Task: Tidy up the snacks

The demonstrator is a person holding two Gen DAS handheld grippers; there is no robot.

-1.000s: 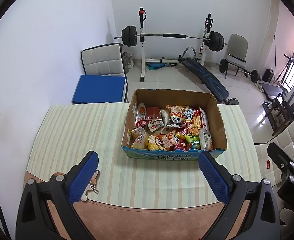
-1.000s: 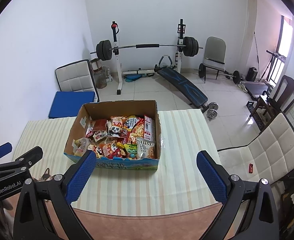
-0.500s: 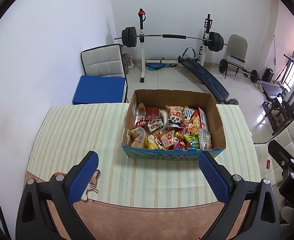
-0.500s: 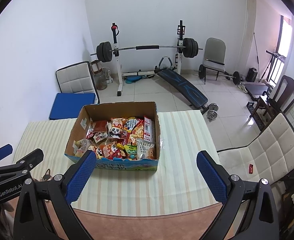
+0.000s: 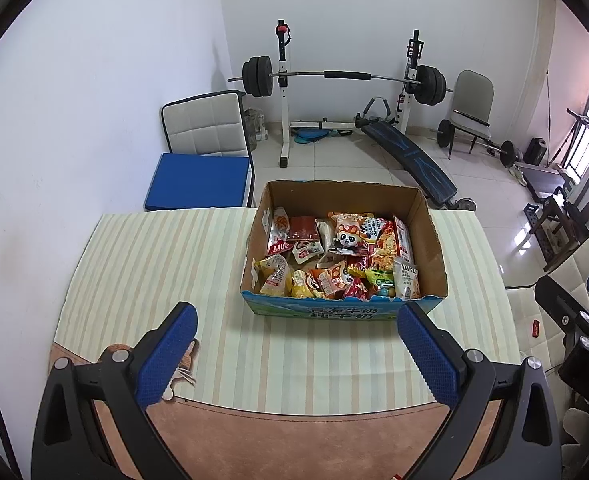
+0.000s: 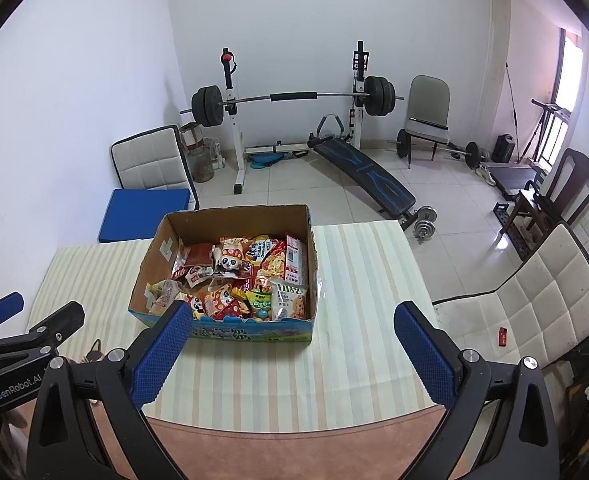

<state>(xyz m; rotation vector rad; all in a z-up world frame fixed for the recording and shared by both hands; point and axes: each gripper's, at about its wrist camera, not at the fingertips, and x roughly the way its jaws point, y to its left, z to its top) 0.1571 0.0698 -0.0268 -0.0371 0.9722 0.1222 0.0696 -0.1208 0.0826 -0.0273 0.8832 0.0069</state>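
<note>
a cardboard box (image 5: 344, 248) is seen standing on the striped tablecloth (image 5: 166, 264), toward the far side of the table and a little right of centre in the left wrist view. the snack packets (image 5: 334, 256) are all gathered inside it, heaped loosely and overlapping; a panda-printed bag (image 5: 348, 236) lies near the far middle, and a pale cookie bag (image 6: 288, 300) stands upright against the near right corner. no packet is seen lying on the cloth outside the box.

the left gripper (image 5: 294, 354) is held above the near edge of the table with its fingers spread wide and nothing between them. the right gripper (image 6: 290, 354) is likewise spread wide and empty, held just near of the box. neither touches the box or any packet.

as for progress, the scene is judged to fit two stages alike: the snacks may have been collected into the box as the finished arrangement, or the jumbled heap may be waiting to be sorted or taken out. the disorder of the packets does not settle it. a small brown thing (image 5: 182, 364) lies at the near left edge of the cloth; what it is cannot be told.
</note>
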